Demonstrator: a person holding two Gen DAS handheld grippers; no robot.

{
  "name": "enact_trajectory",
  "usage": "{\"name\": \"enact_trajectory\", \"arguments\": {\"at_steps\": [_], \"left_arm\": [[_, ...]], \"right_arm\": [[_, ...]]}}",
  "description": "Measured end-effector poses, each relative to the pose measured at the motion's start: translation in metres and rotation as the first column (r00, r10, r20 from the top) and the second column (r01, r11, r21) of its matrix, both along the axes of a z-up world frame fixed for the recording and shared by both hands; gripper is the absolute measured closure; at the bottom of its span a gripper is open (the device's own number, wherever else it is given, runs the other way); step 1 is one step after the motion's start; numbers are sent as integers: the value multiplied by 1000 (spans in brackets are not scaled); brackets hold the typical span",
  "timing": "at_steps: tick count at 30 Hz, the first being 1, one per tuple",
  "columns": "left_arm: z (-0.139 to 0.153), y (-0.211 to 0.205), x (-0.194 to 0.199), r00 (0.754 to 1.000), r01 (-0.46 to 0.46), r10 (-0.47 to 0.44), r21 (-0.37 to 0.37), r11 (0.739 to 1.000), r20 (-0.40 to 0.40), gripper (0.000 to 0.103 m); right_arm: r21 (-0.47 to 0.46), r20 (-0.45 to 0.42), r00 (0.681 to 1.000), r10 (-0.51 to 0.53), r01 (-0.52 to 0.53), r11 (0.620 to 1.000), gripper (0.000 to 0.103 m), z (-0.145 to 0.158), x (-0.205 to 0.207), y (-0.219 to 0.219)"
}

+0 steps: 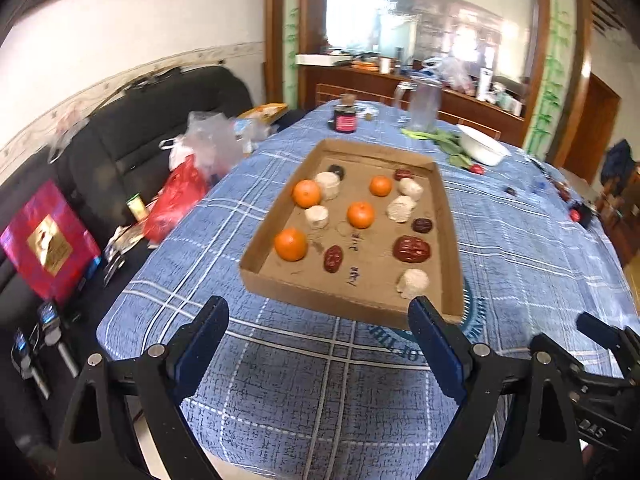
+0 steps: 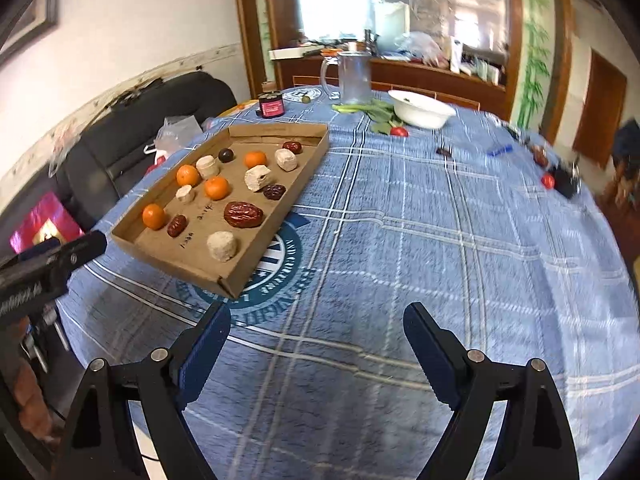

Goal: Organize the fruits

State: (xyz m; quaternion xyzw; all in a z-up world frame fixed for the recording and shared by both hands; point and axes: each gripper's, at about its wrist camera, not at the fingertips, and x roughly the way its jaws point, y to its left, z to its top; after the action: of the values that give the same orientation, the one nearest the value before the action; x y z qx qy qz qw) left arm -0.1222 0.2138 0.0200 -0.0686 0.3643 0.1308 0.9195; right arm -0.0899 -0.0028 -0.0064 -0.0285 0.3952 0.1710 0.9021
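The table (image 2: 400,216), under a soft blue plaid cloth, carries a shallow cardboard tray (image 1: 448,240) where the fruits lie mixed: round glossy oranges (image 1: 291,244), wrinkled dark-red dates (image 1: 412,249) and chalky pale cylinders (image 1: 413,282). By my reading this fits either a sort still to come or a spread already arranged. Left gripper (image 1: 320,320) and right gripper (image 2: 318,322) hang spread wide, holding nothing, short of the tray

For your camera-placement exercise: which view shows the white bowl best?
The right wrist view: the white bowl sits whole and fairly sharp beside the glass pitcher. The left wrist view shows it smaller, blurred and foreshortened.
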Motion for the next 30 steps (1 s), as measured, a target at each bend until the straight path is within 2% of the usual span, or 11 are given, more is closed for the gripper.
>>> {"name": "enact_trajectory", "arguments": {"at_steps": [7, 12, 14, 16, 19, 23, 30], "left_arm": [[10, 3, -8, 998, 8, -8, 1, 1000, 64, 5], [12, 10, -4, 997, -58, 58, 9, 998, 59, 5], [13, 11, -6, 996, -64, 62, 26, 998, 70, 5], [14, 7, -11, 993, -69, 61, 75, 995, 102, 5], [14, 1, -16, 993, -42, 30, 103, 994, 117, 5], [11, -3, -14, 995, -9, 1, 90, 996, 97, 5], [17, -8, -12, 993, 10, -19, 79, 997, 117, 5]], "right_arm": [[-30, 17, 998, -60, 60, 998, 12, 4, -13, 6], [-39, 28, 996, -85, 86, 996, 12, 9, -18, 4], [-41, 31, 995, -91, 92, 995, 12, 11, -19, 5], [-40, 34, 995, -93, 94, 995, 12, 11, -21, 5], [-41, 31, 996, -89, 91, 995, 12, 10, -22, 8], [-44, 21, 996, -82, 83, 996, 12, 7, -22, 12], [-44, 22, 997, -80, 81, 996, 12, 7, -22, 11]]}}
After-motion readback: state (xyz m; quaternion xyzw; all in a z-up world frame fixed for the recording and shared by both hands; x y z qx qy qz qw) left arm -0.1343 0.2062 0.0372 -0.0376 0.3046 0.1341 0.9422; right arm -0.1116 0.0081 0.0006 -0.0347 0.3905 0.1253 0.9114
